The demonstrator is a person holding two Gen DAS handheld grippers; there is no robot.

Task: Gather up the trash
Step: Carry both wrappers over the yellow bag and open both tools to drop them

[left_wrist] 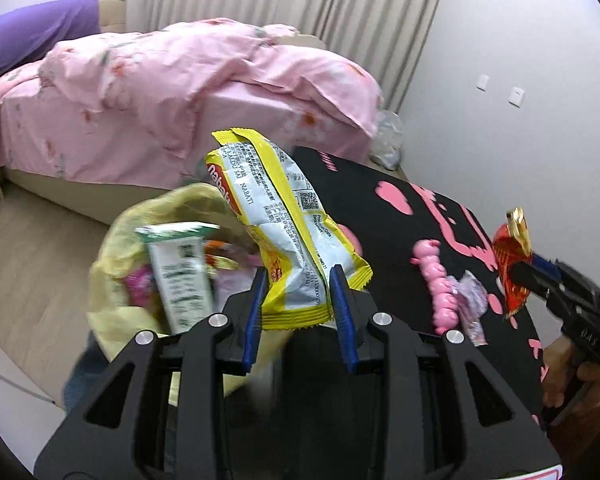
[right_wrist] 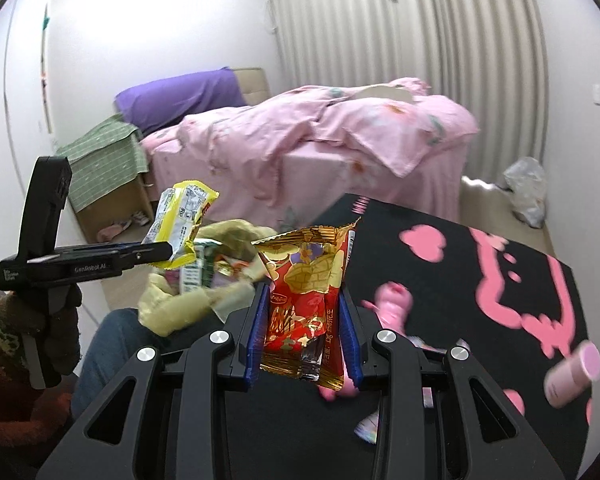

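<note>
My left gripper (left_wrist: 299, 280) is shut on a yellow and white Nabati wrapper (left_wrist: 276, 216), held up beside the open yellow trash bag (left_wrist: 112, 264); it also shows in the right wrist view (right_wrist: 182, 220). The bag (right_wrist: 172, 308) holds several wrappers, among them a green and white carton (left_wrist: 178, 276). My right gripper (right_wrist: 303, 300) is shut on a red and gold snack wrapper (right_wrist: 304, 300), held above the black table's left edge; it shows in the left wrist view (left_wrist: 512, 264).
The black table (left_wrist: 400, 240) has pink prints. On it lie a pink toy (left_wrist: 440, 288), a small purple wrapper (left_wrist: 472, 304) and a pink tube (right_wrist: 572, 376). A pink bed (left_wrist: 180, 92) stands behind. A clear plastic bag (right_wrist: 528, 192) lies on the floor.
</note>
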